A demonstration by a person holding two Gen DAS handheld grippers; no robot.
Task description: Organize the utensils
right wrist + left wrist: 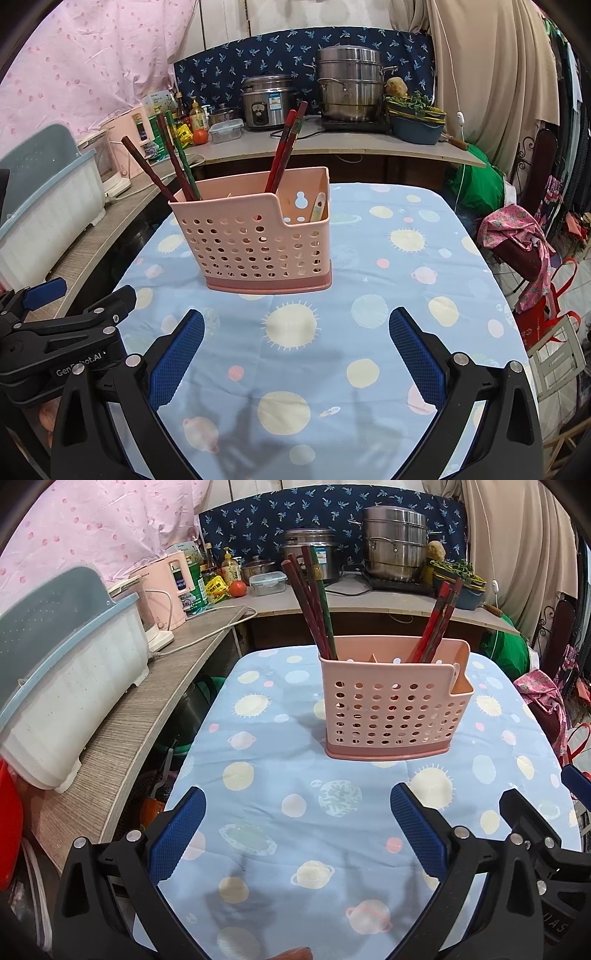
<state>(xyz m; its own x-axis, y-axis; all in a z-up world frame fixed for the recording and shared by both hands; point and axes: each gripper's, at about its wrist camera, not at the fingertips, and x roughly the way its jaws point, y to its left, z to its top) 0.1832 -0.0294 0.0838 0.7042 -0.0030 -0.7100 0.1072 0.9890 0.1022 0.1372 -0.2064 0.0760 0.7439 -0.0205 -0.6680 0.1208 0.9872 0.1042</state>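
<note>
A pink perforated utensil holder (391, 709) (258, 240) stands upright on the blue planet-print tablecloth (303, 830) (332, 332). Dark red and green chopsticks (314, 602) (173, 162) lean in its left compartment. Red chopsticks (439, 620) (286, 147) lean in the middle one. A pale utensil handle (318, 206) sits in the low right compartment. My left gripper (297, 827) is open and empty, in front of the holder. My right gripper (295, 347) is open and empty, also in front of it. The right gripper shows at the right edge of the left wrist view (535, 812).
A white and blue dish rack (66, 686) (44, 206) stands on the wooden counter (155, 701) at left. Steel pots (393, 546) (349, 85), a rice cooker (267, 101), bottles and a tomato (238, 588) fill the back counter. Bags (517, 240) hang at right.
</note>
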